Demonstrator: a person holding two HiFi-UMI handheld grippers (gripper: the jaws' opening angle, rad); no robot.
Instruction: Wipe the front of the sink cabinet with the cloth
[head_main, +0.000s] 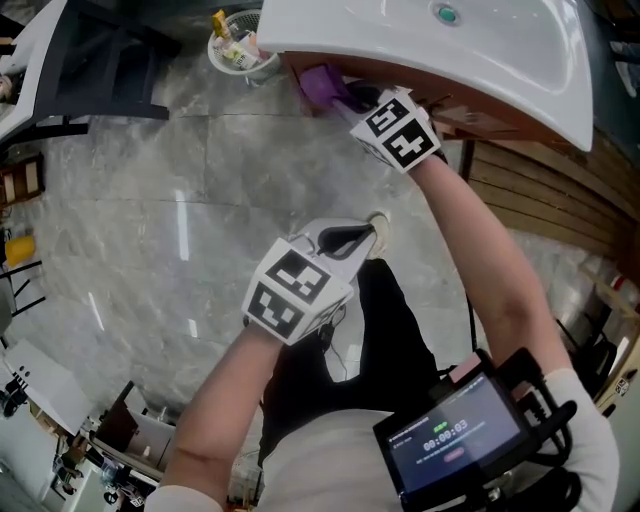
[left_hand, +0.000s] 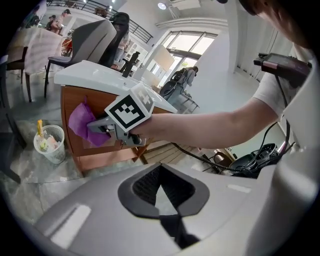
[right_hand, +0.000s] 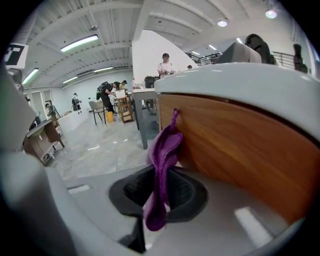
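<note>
A purple cloth (right_hand: 162, 165) is pinched in my right gripper (right_hand: 159, 197), which is shut on it, and the cloth lies against the wooden front of the sink cabinet (right_hand: 240, 150). From the head view the right gripper (head_main: 352, 98) sits just under the white basin (head_main: 440, 40), with the cloth (head_main: 322, 84) pressed to the cabinet top edge. The left gripper view shows the cloth (left_hand: 80, 125) on the cabinet front (left_hand: 75, 150). My left gripper (head_main: 362, 238) hangs lower, over the floor, shut with nothing between its jaws.
A white wire waste basket (head_main: 238, 45) with rubbish stands on the marble floor left of the cabinet. Wooden slats (head_main: 540, 200) lie to the right. A dark chair (head_main: 95, 60) is at the far left. A device with a screen (head_main: 455, 430) is strapped to my right forearm.
</note>
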